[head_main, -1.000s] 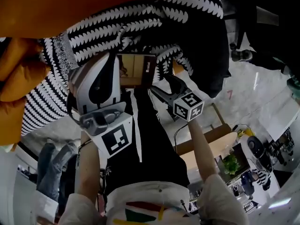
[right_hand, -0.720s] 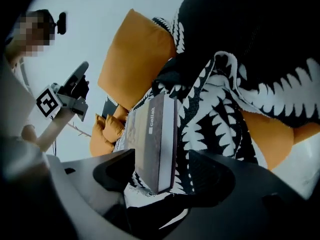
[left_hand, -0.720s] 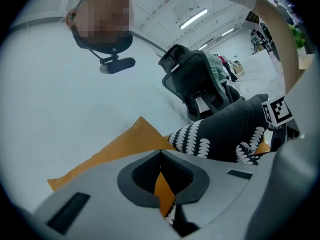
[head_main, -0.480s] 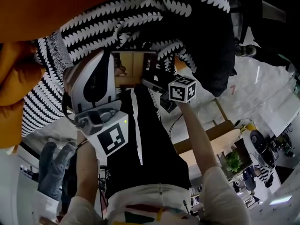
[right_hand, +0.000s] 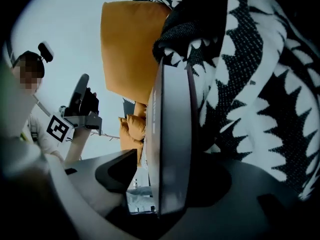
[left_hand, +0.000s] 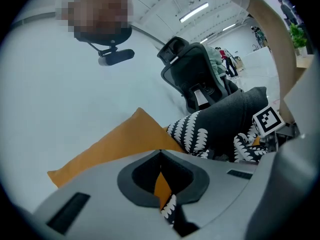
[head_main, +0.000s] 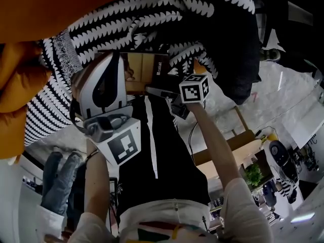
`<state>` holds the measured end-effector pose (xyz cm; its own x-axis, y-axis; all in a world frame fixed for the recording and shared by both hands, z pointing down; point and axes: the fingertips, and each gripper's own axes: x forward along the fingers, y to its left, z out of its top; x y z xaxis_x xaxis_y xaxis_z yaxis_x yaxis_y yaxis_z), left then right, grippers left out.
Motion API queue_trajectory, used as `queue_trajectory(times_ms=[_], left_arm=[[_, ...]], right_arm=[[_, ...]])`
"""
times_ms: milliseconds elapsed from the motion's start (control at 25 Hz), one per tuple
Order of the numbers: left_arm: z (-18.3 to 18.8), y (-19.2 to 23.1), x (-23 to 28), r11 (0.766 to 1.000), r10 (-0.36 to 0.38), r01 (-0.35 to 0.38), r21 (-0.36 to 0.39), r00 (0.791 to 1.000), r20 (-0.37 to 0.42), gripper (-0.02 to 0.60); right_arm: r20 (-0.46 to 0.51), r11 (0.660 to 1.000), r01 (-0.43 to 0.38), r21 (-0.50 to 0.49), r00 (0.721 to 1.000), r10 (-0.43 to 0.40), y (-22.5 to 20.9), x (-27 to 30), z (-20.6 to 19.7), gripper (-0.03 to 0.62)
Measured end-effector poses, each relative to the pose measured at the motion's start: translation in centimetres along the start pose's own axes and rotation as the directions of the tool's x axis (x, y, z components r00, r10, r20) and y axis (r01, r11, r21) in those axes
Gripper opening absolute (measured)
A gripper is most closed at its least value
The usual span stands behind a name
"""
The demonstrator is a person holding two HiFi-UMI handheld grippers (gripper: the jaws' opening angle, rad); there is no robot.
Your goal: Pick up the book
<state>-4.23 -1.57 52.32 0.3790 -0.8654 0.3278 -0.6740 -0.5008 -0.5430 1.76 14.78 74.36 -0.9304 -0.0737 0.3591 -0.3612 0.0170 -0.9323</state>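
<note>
Brown book (head_main: 147, 67) stood between the right gripper's (right_hand: 165, 179) parted jaws, requiring closure before lifting; left gripper (left_hand: 161, 159) jaws were together.

Thin book (head_main: 146, 67), tan cover with a dark strip along one side bearing white print, upright on its edge, tucked into folds of black-and-white patterned fabric (head_main: 167, 14), partly covered by it.
</note>
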Motion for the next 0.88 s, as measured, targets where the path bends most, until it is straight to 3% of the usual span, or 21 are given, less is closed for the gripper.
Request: queue_trajectory(times_ms=[80,120,480,680,880], left_arm=[[-0.1,0.0,-0.1,1.0,-0.001,0.001,0.001,1.0,-0.008,0.008],[-0.1,-0.1,-0.1,1.0,-0.001,0.001,0.0,1.0,-0.012,0.008],[0.6,1.4,-0.3,0.999,0.046,-0.046,0.002,0.999,-0.015,0.008],[1.3,3.1,-0.8,0.997,0.075,-0.075,-0.005,0.997,-0.027,0.008],[3.5,5.4,-1.8,0.993,0.115,-0.115,-0.01,0.993,-0.01,0.008]], right_arm=[[0.017,1.0,-0.02,0.012,1.0,0.02,0.9,0.2,0.7,0.196],[0.028,1.0,-0.024,0.012,0.999,0.024,1.3,0.1,1.0,0.188],[0.07,0.998,-0.066,0.018,0.995,0.064,4.6,-0.9,3.3,0.167],[0.064,0.995,-0.063,0.072,0.996,0.059,6.7,-2.6,2.7,0.167],[0.145,0.983,-0.061,0.172,0.989,0.036,8.8,-5.1,3.1,0.167]])
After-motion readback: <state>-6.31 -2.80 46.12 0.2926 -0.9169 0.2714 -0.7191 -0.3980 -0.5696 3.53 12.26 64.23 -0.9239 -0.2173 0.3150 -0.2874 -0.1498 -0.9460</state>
